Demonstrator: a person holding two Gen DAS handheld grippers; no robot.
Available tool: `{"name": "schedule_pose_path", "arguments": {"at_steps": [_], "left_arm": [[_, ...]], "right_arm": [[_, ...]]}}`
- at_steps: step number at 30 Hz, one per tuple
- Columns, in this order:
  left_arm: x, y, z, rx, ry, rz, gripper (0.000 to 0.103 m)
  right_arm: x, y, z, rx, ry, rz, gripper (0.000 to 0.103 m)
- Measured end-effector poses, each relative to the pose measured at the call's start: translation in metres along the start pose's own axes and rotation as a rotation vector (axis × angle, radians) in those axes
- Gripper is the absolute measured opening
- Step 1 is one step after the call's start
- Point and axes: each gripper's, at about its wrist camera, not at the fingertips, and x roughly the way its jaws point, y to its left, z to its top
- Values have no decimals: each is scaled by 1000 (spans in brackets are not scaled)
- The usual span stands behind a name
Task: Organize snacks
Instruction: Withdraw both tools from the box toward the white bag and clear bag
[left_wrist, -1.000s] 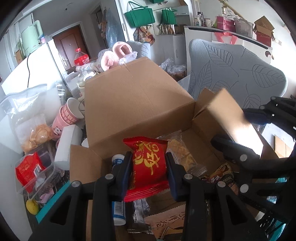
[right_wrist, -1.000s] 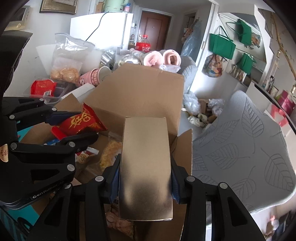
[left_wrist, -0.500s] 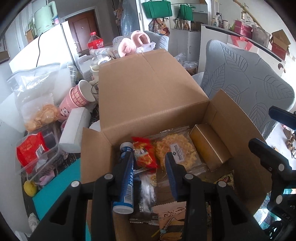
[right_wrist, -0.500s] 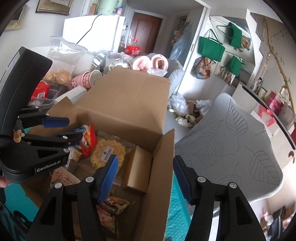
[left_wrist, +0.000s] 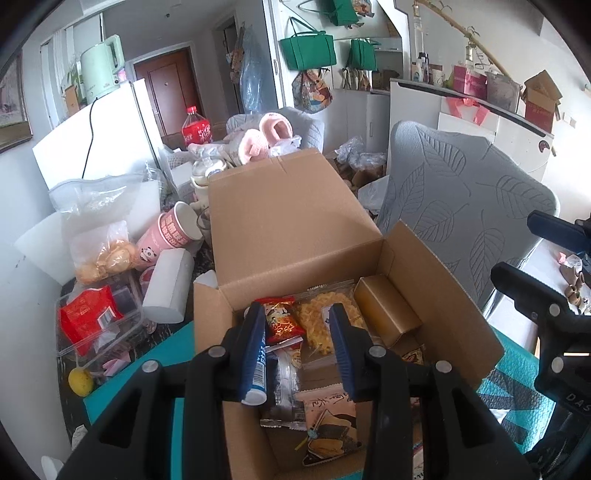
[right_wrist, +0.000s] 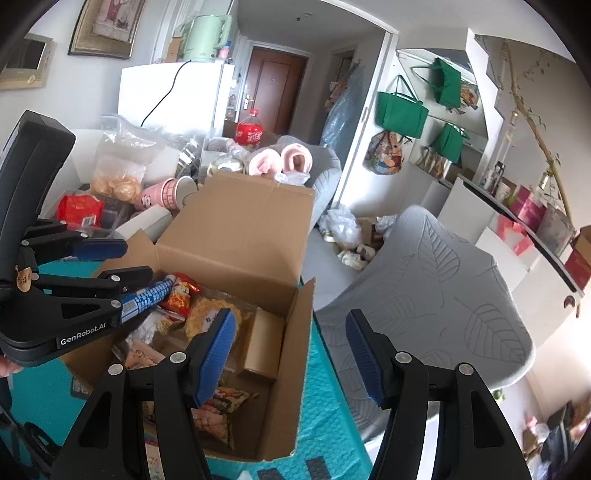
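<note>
Right gripper (right_wrist: 291, 321) hangs above the open brown cardboard box (left_wrist: 443, 295), its jaws just opened wide and empty. The gold rectangular carton (left_wrist: 384, 314) lies at the box's far right. Left gripper (left_wrist: 295, 314) stands narrowly apart and grips nothing, with the red foil snack packet (left_wrist: 282, 321) lying below it. Both drops look done. The next move is probably to fetch the red pouch (left_wrist: 86, 317) from the clear tray at the left.

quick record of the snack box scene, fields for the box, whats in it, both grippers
box: cardboard box, flaps open, on teal mat
contents: red snack pack, waffle pack, gold box, blue tube, other wrapped snacks
gold box: lying by the right wall
left gripper: open, nothing between pads
right gripper: open, jaws just opened, nothing between
</note>
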Motion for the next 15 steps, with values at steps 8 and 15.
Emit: {"name": "schedule_pose_path", "arguments": {"at_steps": [8, 15], "left_arm": [[-52, -5, -1, 4, -78, -4, 36], [-99, -15, -8, 24, -146, -17, 36]], "right_arm": [[-47, -11, 1, 32, -69, -23, 66], [-90, -12, -6, 48, -134, -36, 70]]}}
